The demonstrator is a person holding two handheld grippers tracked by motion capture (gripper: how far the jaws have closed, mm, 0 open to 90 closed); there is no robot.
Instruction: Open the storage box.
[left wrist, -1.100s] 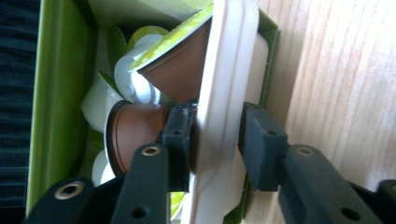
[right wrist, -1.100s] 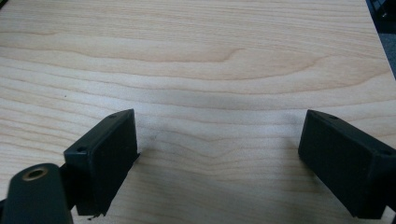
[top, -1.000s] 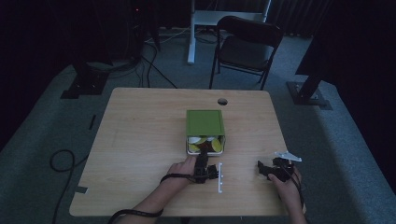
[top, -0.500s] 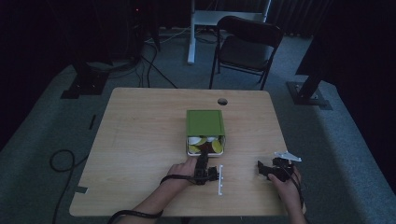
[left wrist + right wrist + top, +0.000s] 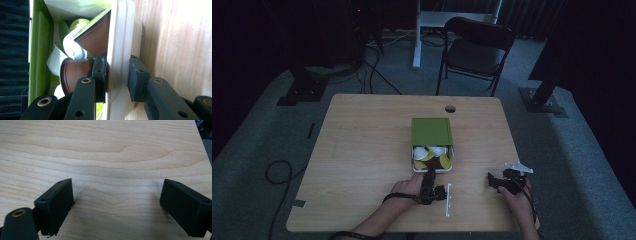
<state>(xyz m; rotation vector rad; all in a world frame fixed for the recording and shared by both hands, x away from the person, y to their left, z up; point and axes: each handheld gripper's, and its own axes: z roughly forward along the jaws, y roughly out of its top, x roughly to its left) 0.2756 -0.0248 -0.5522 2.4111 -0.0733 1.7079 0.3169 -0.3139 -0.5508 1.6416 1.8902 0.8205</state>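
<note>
While the left tool [image 5: 117, 82] is clamped on the white drawer front [image 5: 119, 50] of the green capsule box [image 5: 431, 132], near the middle of the table's [image 5: 362, 150] front edge, the right tool [image 5: 117, 207] sits wide open, holding nothing, by the front right corner. Yank it crooked and I reckon those coffee capsules [image 5: 75, 75] spill out.
</note>
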